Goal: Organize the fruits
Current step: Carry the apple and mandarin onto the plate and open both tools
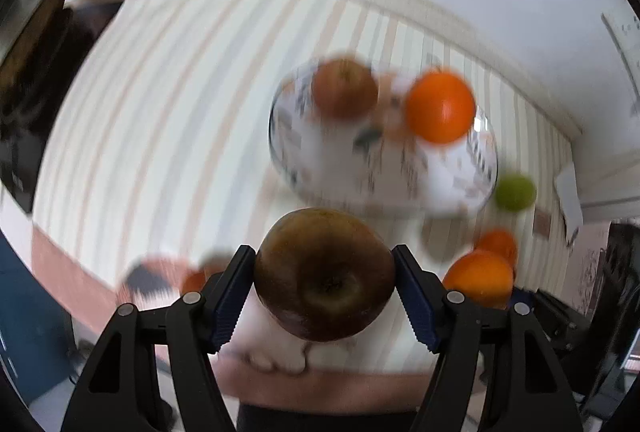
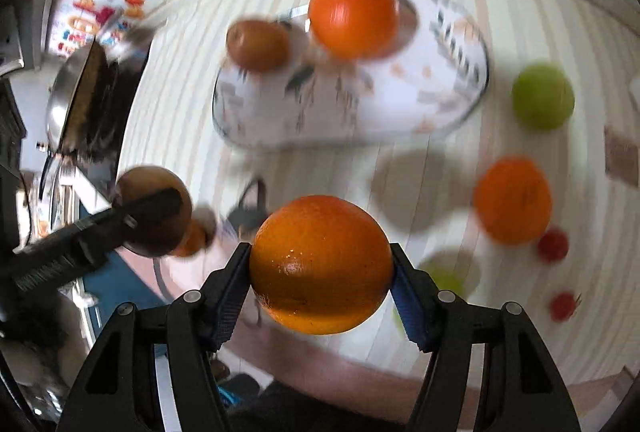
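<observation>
My left gripper is shut on a dark red apple, held above the striped tablecloth. In the right wrist view the same apple shows at the left in the left gripper. My right gripper is shut on a large orange, pads pressed on both sides. Beyond both lies a patterned white plate bearing a brownish apple and an orange. A green apple and another orange lie on the cloth to the right.
Two small red fruits lie at the right, and something green sits partly behind my right finger. A metal pan and colourful packaging stand at the far left. The table's near edge runs just below the grippers.
</observation>
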A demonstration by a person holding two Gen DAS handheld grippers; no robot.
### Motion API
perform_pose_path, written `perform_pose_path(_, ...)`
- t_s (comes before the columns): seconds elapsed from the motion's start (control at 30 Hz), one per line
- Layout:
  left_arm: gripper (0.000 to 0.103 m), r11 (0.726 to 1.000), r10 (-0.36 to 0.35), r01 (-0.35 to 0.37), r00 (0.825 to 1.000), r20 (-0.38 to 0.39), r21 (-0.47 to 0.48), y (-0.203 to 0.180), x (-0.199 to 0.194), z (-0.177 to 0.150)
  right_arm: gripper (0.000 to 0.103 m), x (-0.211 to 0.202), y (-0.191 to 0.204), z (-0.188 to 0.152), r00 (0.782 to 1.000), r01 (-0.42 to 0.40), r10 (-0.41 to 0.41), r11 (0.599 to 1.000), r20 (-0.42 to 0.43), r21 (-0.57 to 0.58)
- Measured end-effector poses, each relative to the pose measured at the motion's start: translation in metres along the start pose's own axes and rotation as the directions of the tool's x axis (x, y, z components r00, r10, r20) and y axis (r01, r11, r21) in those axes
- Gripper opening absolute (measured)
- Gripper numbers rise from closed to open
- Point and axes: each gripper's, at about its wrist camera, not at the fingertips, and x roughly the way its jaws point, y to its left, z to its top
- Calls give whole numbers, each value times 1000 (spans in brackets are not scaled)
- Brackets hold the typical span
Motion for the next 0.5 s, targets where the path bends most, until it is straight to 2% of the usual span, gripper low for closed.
perform_pose_path(0.1,67,1000,19,-19,1000,6,17,-3,6,30,68,3,1,28,1000,11,-11,1000,23,-1)
perform_pose_path(0.23,67,999,34,-32,998,-45,36,6,34,56,68,24,10,61,999,28,-28,1000,34,-14)
perform_pose_path(0.37,67,1000,25,-23,993,-117,20,13,62,74,68,54,19,85,999,35,-34,999,15,-36)
perform_pose_path(0.5,67,1000,22,-22,988,-150,2,19,78,78,68,80,26,95,1000,12,-13,998,-19,-55)
